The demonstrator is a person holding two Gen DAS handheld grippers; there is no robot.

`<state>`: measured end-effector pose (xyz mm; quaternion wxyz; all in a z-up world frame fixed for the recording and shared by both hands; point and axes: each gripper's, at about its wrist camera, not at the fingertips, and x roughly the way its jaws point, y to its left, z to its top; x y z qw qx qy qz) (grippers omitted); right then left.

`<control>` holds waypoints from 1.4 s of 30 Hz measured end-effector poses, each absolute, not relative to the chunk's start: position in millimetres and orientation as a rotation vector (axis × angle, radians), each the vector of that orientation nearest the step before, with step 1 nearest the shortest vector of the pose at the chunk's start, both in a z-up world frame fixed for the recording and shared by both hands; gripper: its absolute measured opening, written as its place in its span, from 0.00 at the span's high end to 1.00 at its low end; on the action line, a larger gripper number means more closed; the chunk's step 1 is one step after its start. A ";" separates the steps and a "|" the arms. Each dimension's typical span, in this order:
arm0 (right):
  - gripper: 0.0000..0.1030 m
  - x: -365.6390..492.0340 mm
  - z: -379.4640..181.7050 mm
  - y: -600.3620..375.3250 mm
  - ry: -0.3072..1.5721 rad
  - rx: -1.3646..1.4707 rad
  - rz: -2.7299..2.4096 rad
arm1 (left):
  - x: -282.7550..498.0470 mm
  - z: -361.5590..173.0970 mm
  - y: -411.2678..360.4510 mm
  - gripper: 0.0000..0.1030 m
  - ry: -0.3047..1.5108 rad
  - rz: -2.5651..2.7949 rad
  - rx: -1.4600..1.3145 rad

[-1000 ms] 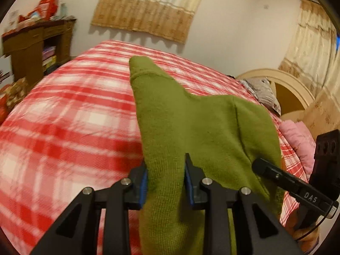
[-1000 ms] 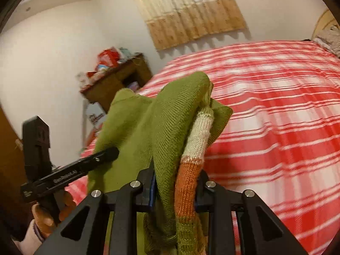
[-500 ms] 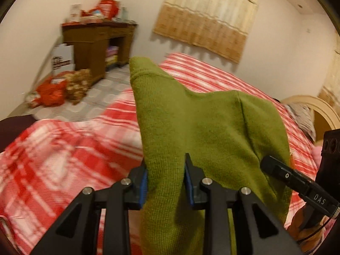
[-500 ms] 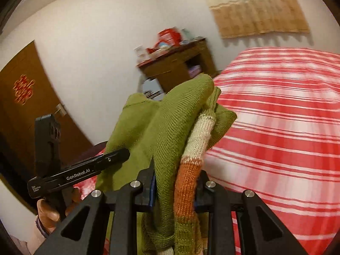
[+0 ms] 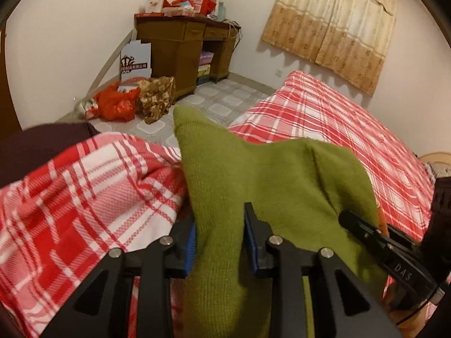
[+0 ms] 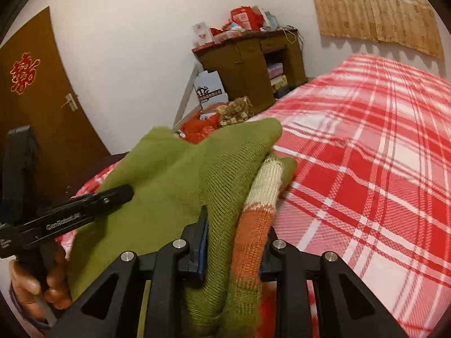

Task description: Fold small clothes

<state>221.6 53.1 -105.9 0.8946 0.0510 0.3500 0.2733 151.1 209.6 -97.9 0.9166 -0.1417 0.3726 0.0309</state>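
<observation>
A green knit garment hangs stretched between both grippers above the red plaid bed. My left gripper has one edge of it between its blue pads, which still touch the cloth while the jaws are opening slightly. My right gripper is shut on a bunched part of the garment together with its striped orange and cream cuff. In each wrist view the other gripper shows at the side, the right gripper and the left gripper, a hand holding the latter.
The bed's near corner lies below the garment, its cover rumpled there. Beyond it are a tiled floor, red and patterned bags, a wooden desk piled with boxes, a brown door and a curtain.
Both grippers swung left and a little down with the garment, from over the middle of the bed to its corner near the desk. The hold on the cloth looks the same.
</observation>
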 end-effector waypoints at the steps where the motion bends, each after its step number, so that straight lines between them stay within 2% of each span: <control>1: 0.74 224.7 -109.4 47.7 0.729 0.137 0.575 | 153.0 -99.4 209.0 0.67 0.769 0.062 -0.297; 3: 0.71 232.8 -114.4 37.6 0.750 0.206 0.584 | 155.6 -100.8 208.1 0.64 0.780 0.071 -0.287; 5: 0.49 238.0 -120.3 27.0 0.770 0.264 0.574 | 153.5 -102.5 210.1 0.58 0.790 0.079 -0.266; 6: 0.47 240.2 -122.8 22.0 0.783 0.293 0.562 | 149.1 -102.8 211.3 0.54 0.793 0.079 -0.271; 7: 0.46 239.3 -123.8 16.2 0.792 0.329 0.560 | 146.2 -102.8 216.3 0.48 0.799 0.082 -0.292; 8: 0.46 235.0 -122.2 6.9 0.795 0.366 0.546 | 144.8 -102.4 222.0 0.47 0.802 0.083 -0.312; 17: 0.45 122.9 -58.1 -12.8 0.591 0.210 0.431 | 73.7 -69.2 214.6 0.48 0.754 0.029 -0.200; 19: 0.45 99.9 -56.6 7.5 0.605 0.110 0.495 | 57.0 -68.8 207.0 0.38 0.743 0.032 -0.155; 21: 0.47 86.6 -63.0 21.2 0.620 0.047 0.503 | 46.1 -72.6 200.7 0.37 0.742 0.042 -0.125; 22: 0.52 83.4 -68.4 27.0 0.628 0.036 0.498 | 43.0 -76.3 195.0 0.37 0.751 0.054 -0.100; 25: 0.79 85.3 -90.9 37.0 0.696 0.021 0.440 | 41.8 -86.0 185.3 0.37 0.776 0.092 -0.054; 26: 0.80 86.1 -98.3 38.1 0.722 0.022 0.433 | 40.9 -88.5 182.7 0.37 0.780 0.105 -0.040; 36: 0.80 73.9 -115.8 57.4 0.732 -0.112 0.326 | 33.2 -105.6 173.6 0.35 0.843 0.139 -0.021; 42: 0.80 48.2 -101.4 59.2 0.760 -0.117 0.247 | 12.8 -98.2 161.1 0.36 0.858 0.142 0.026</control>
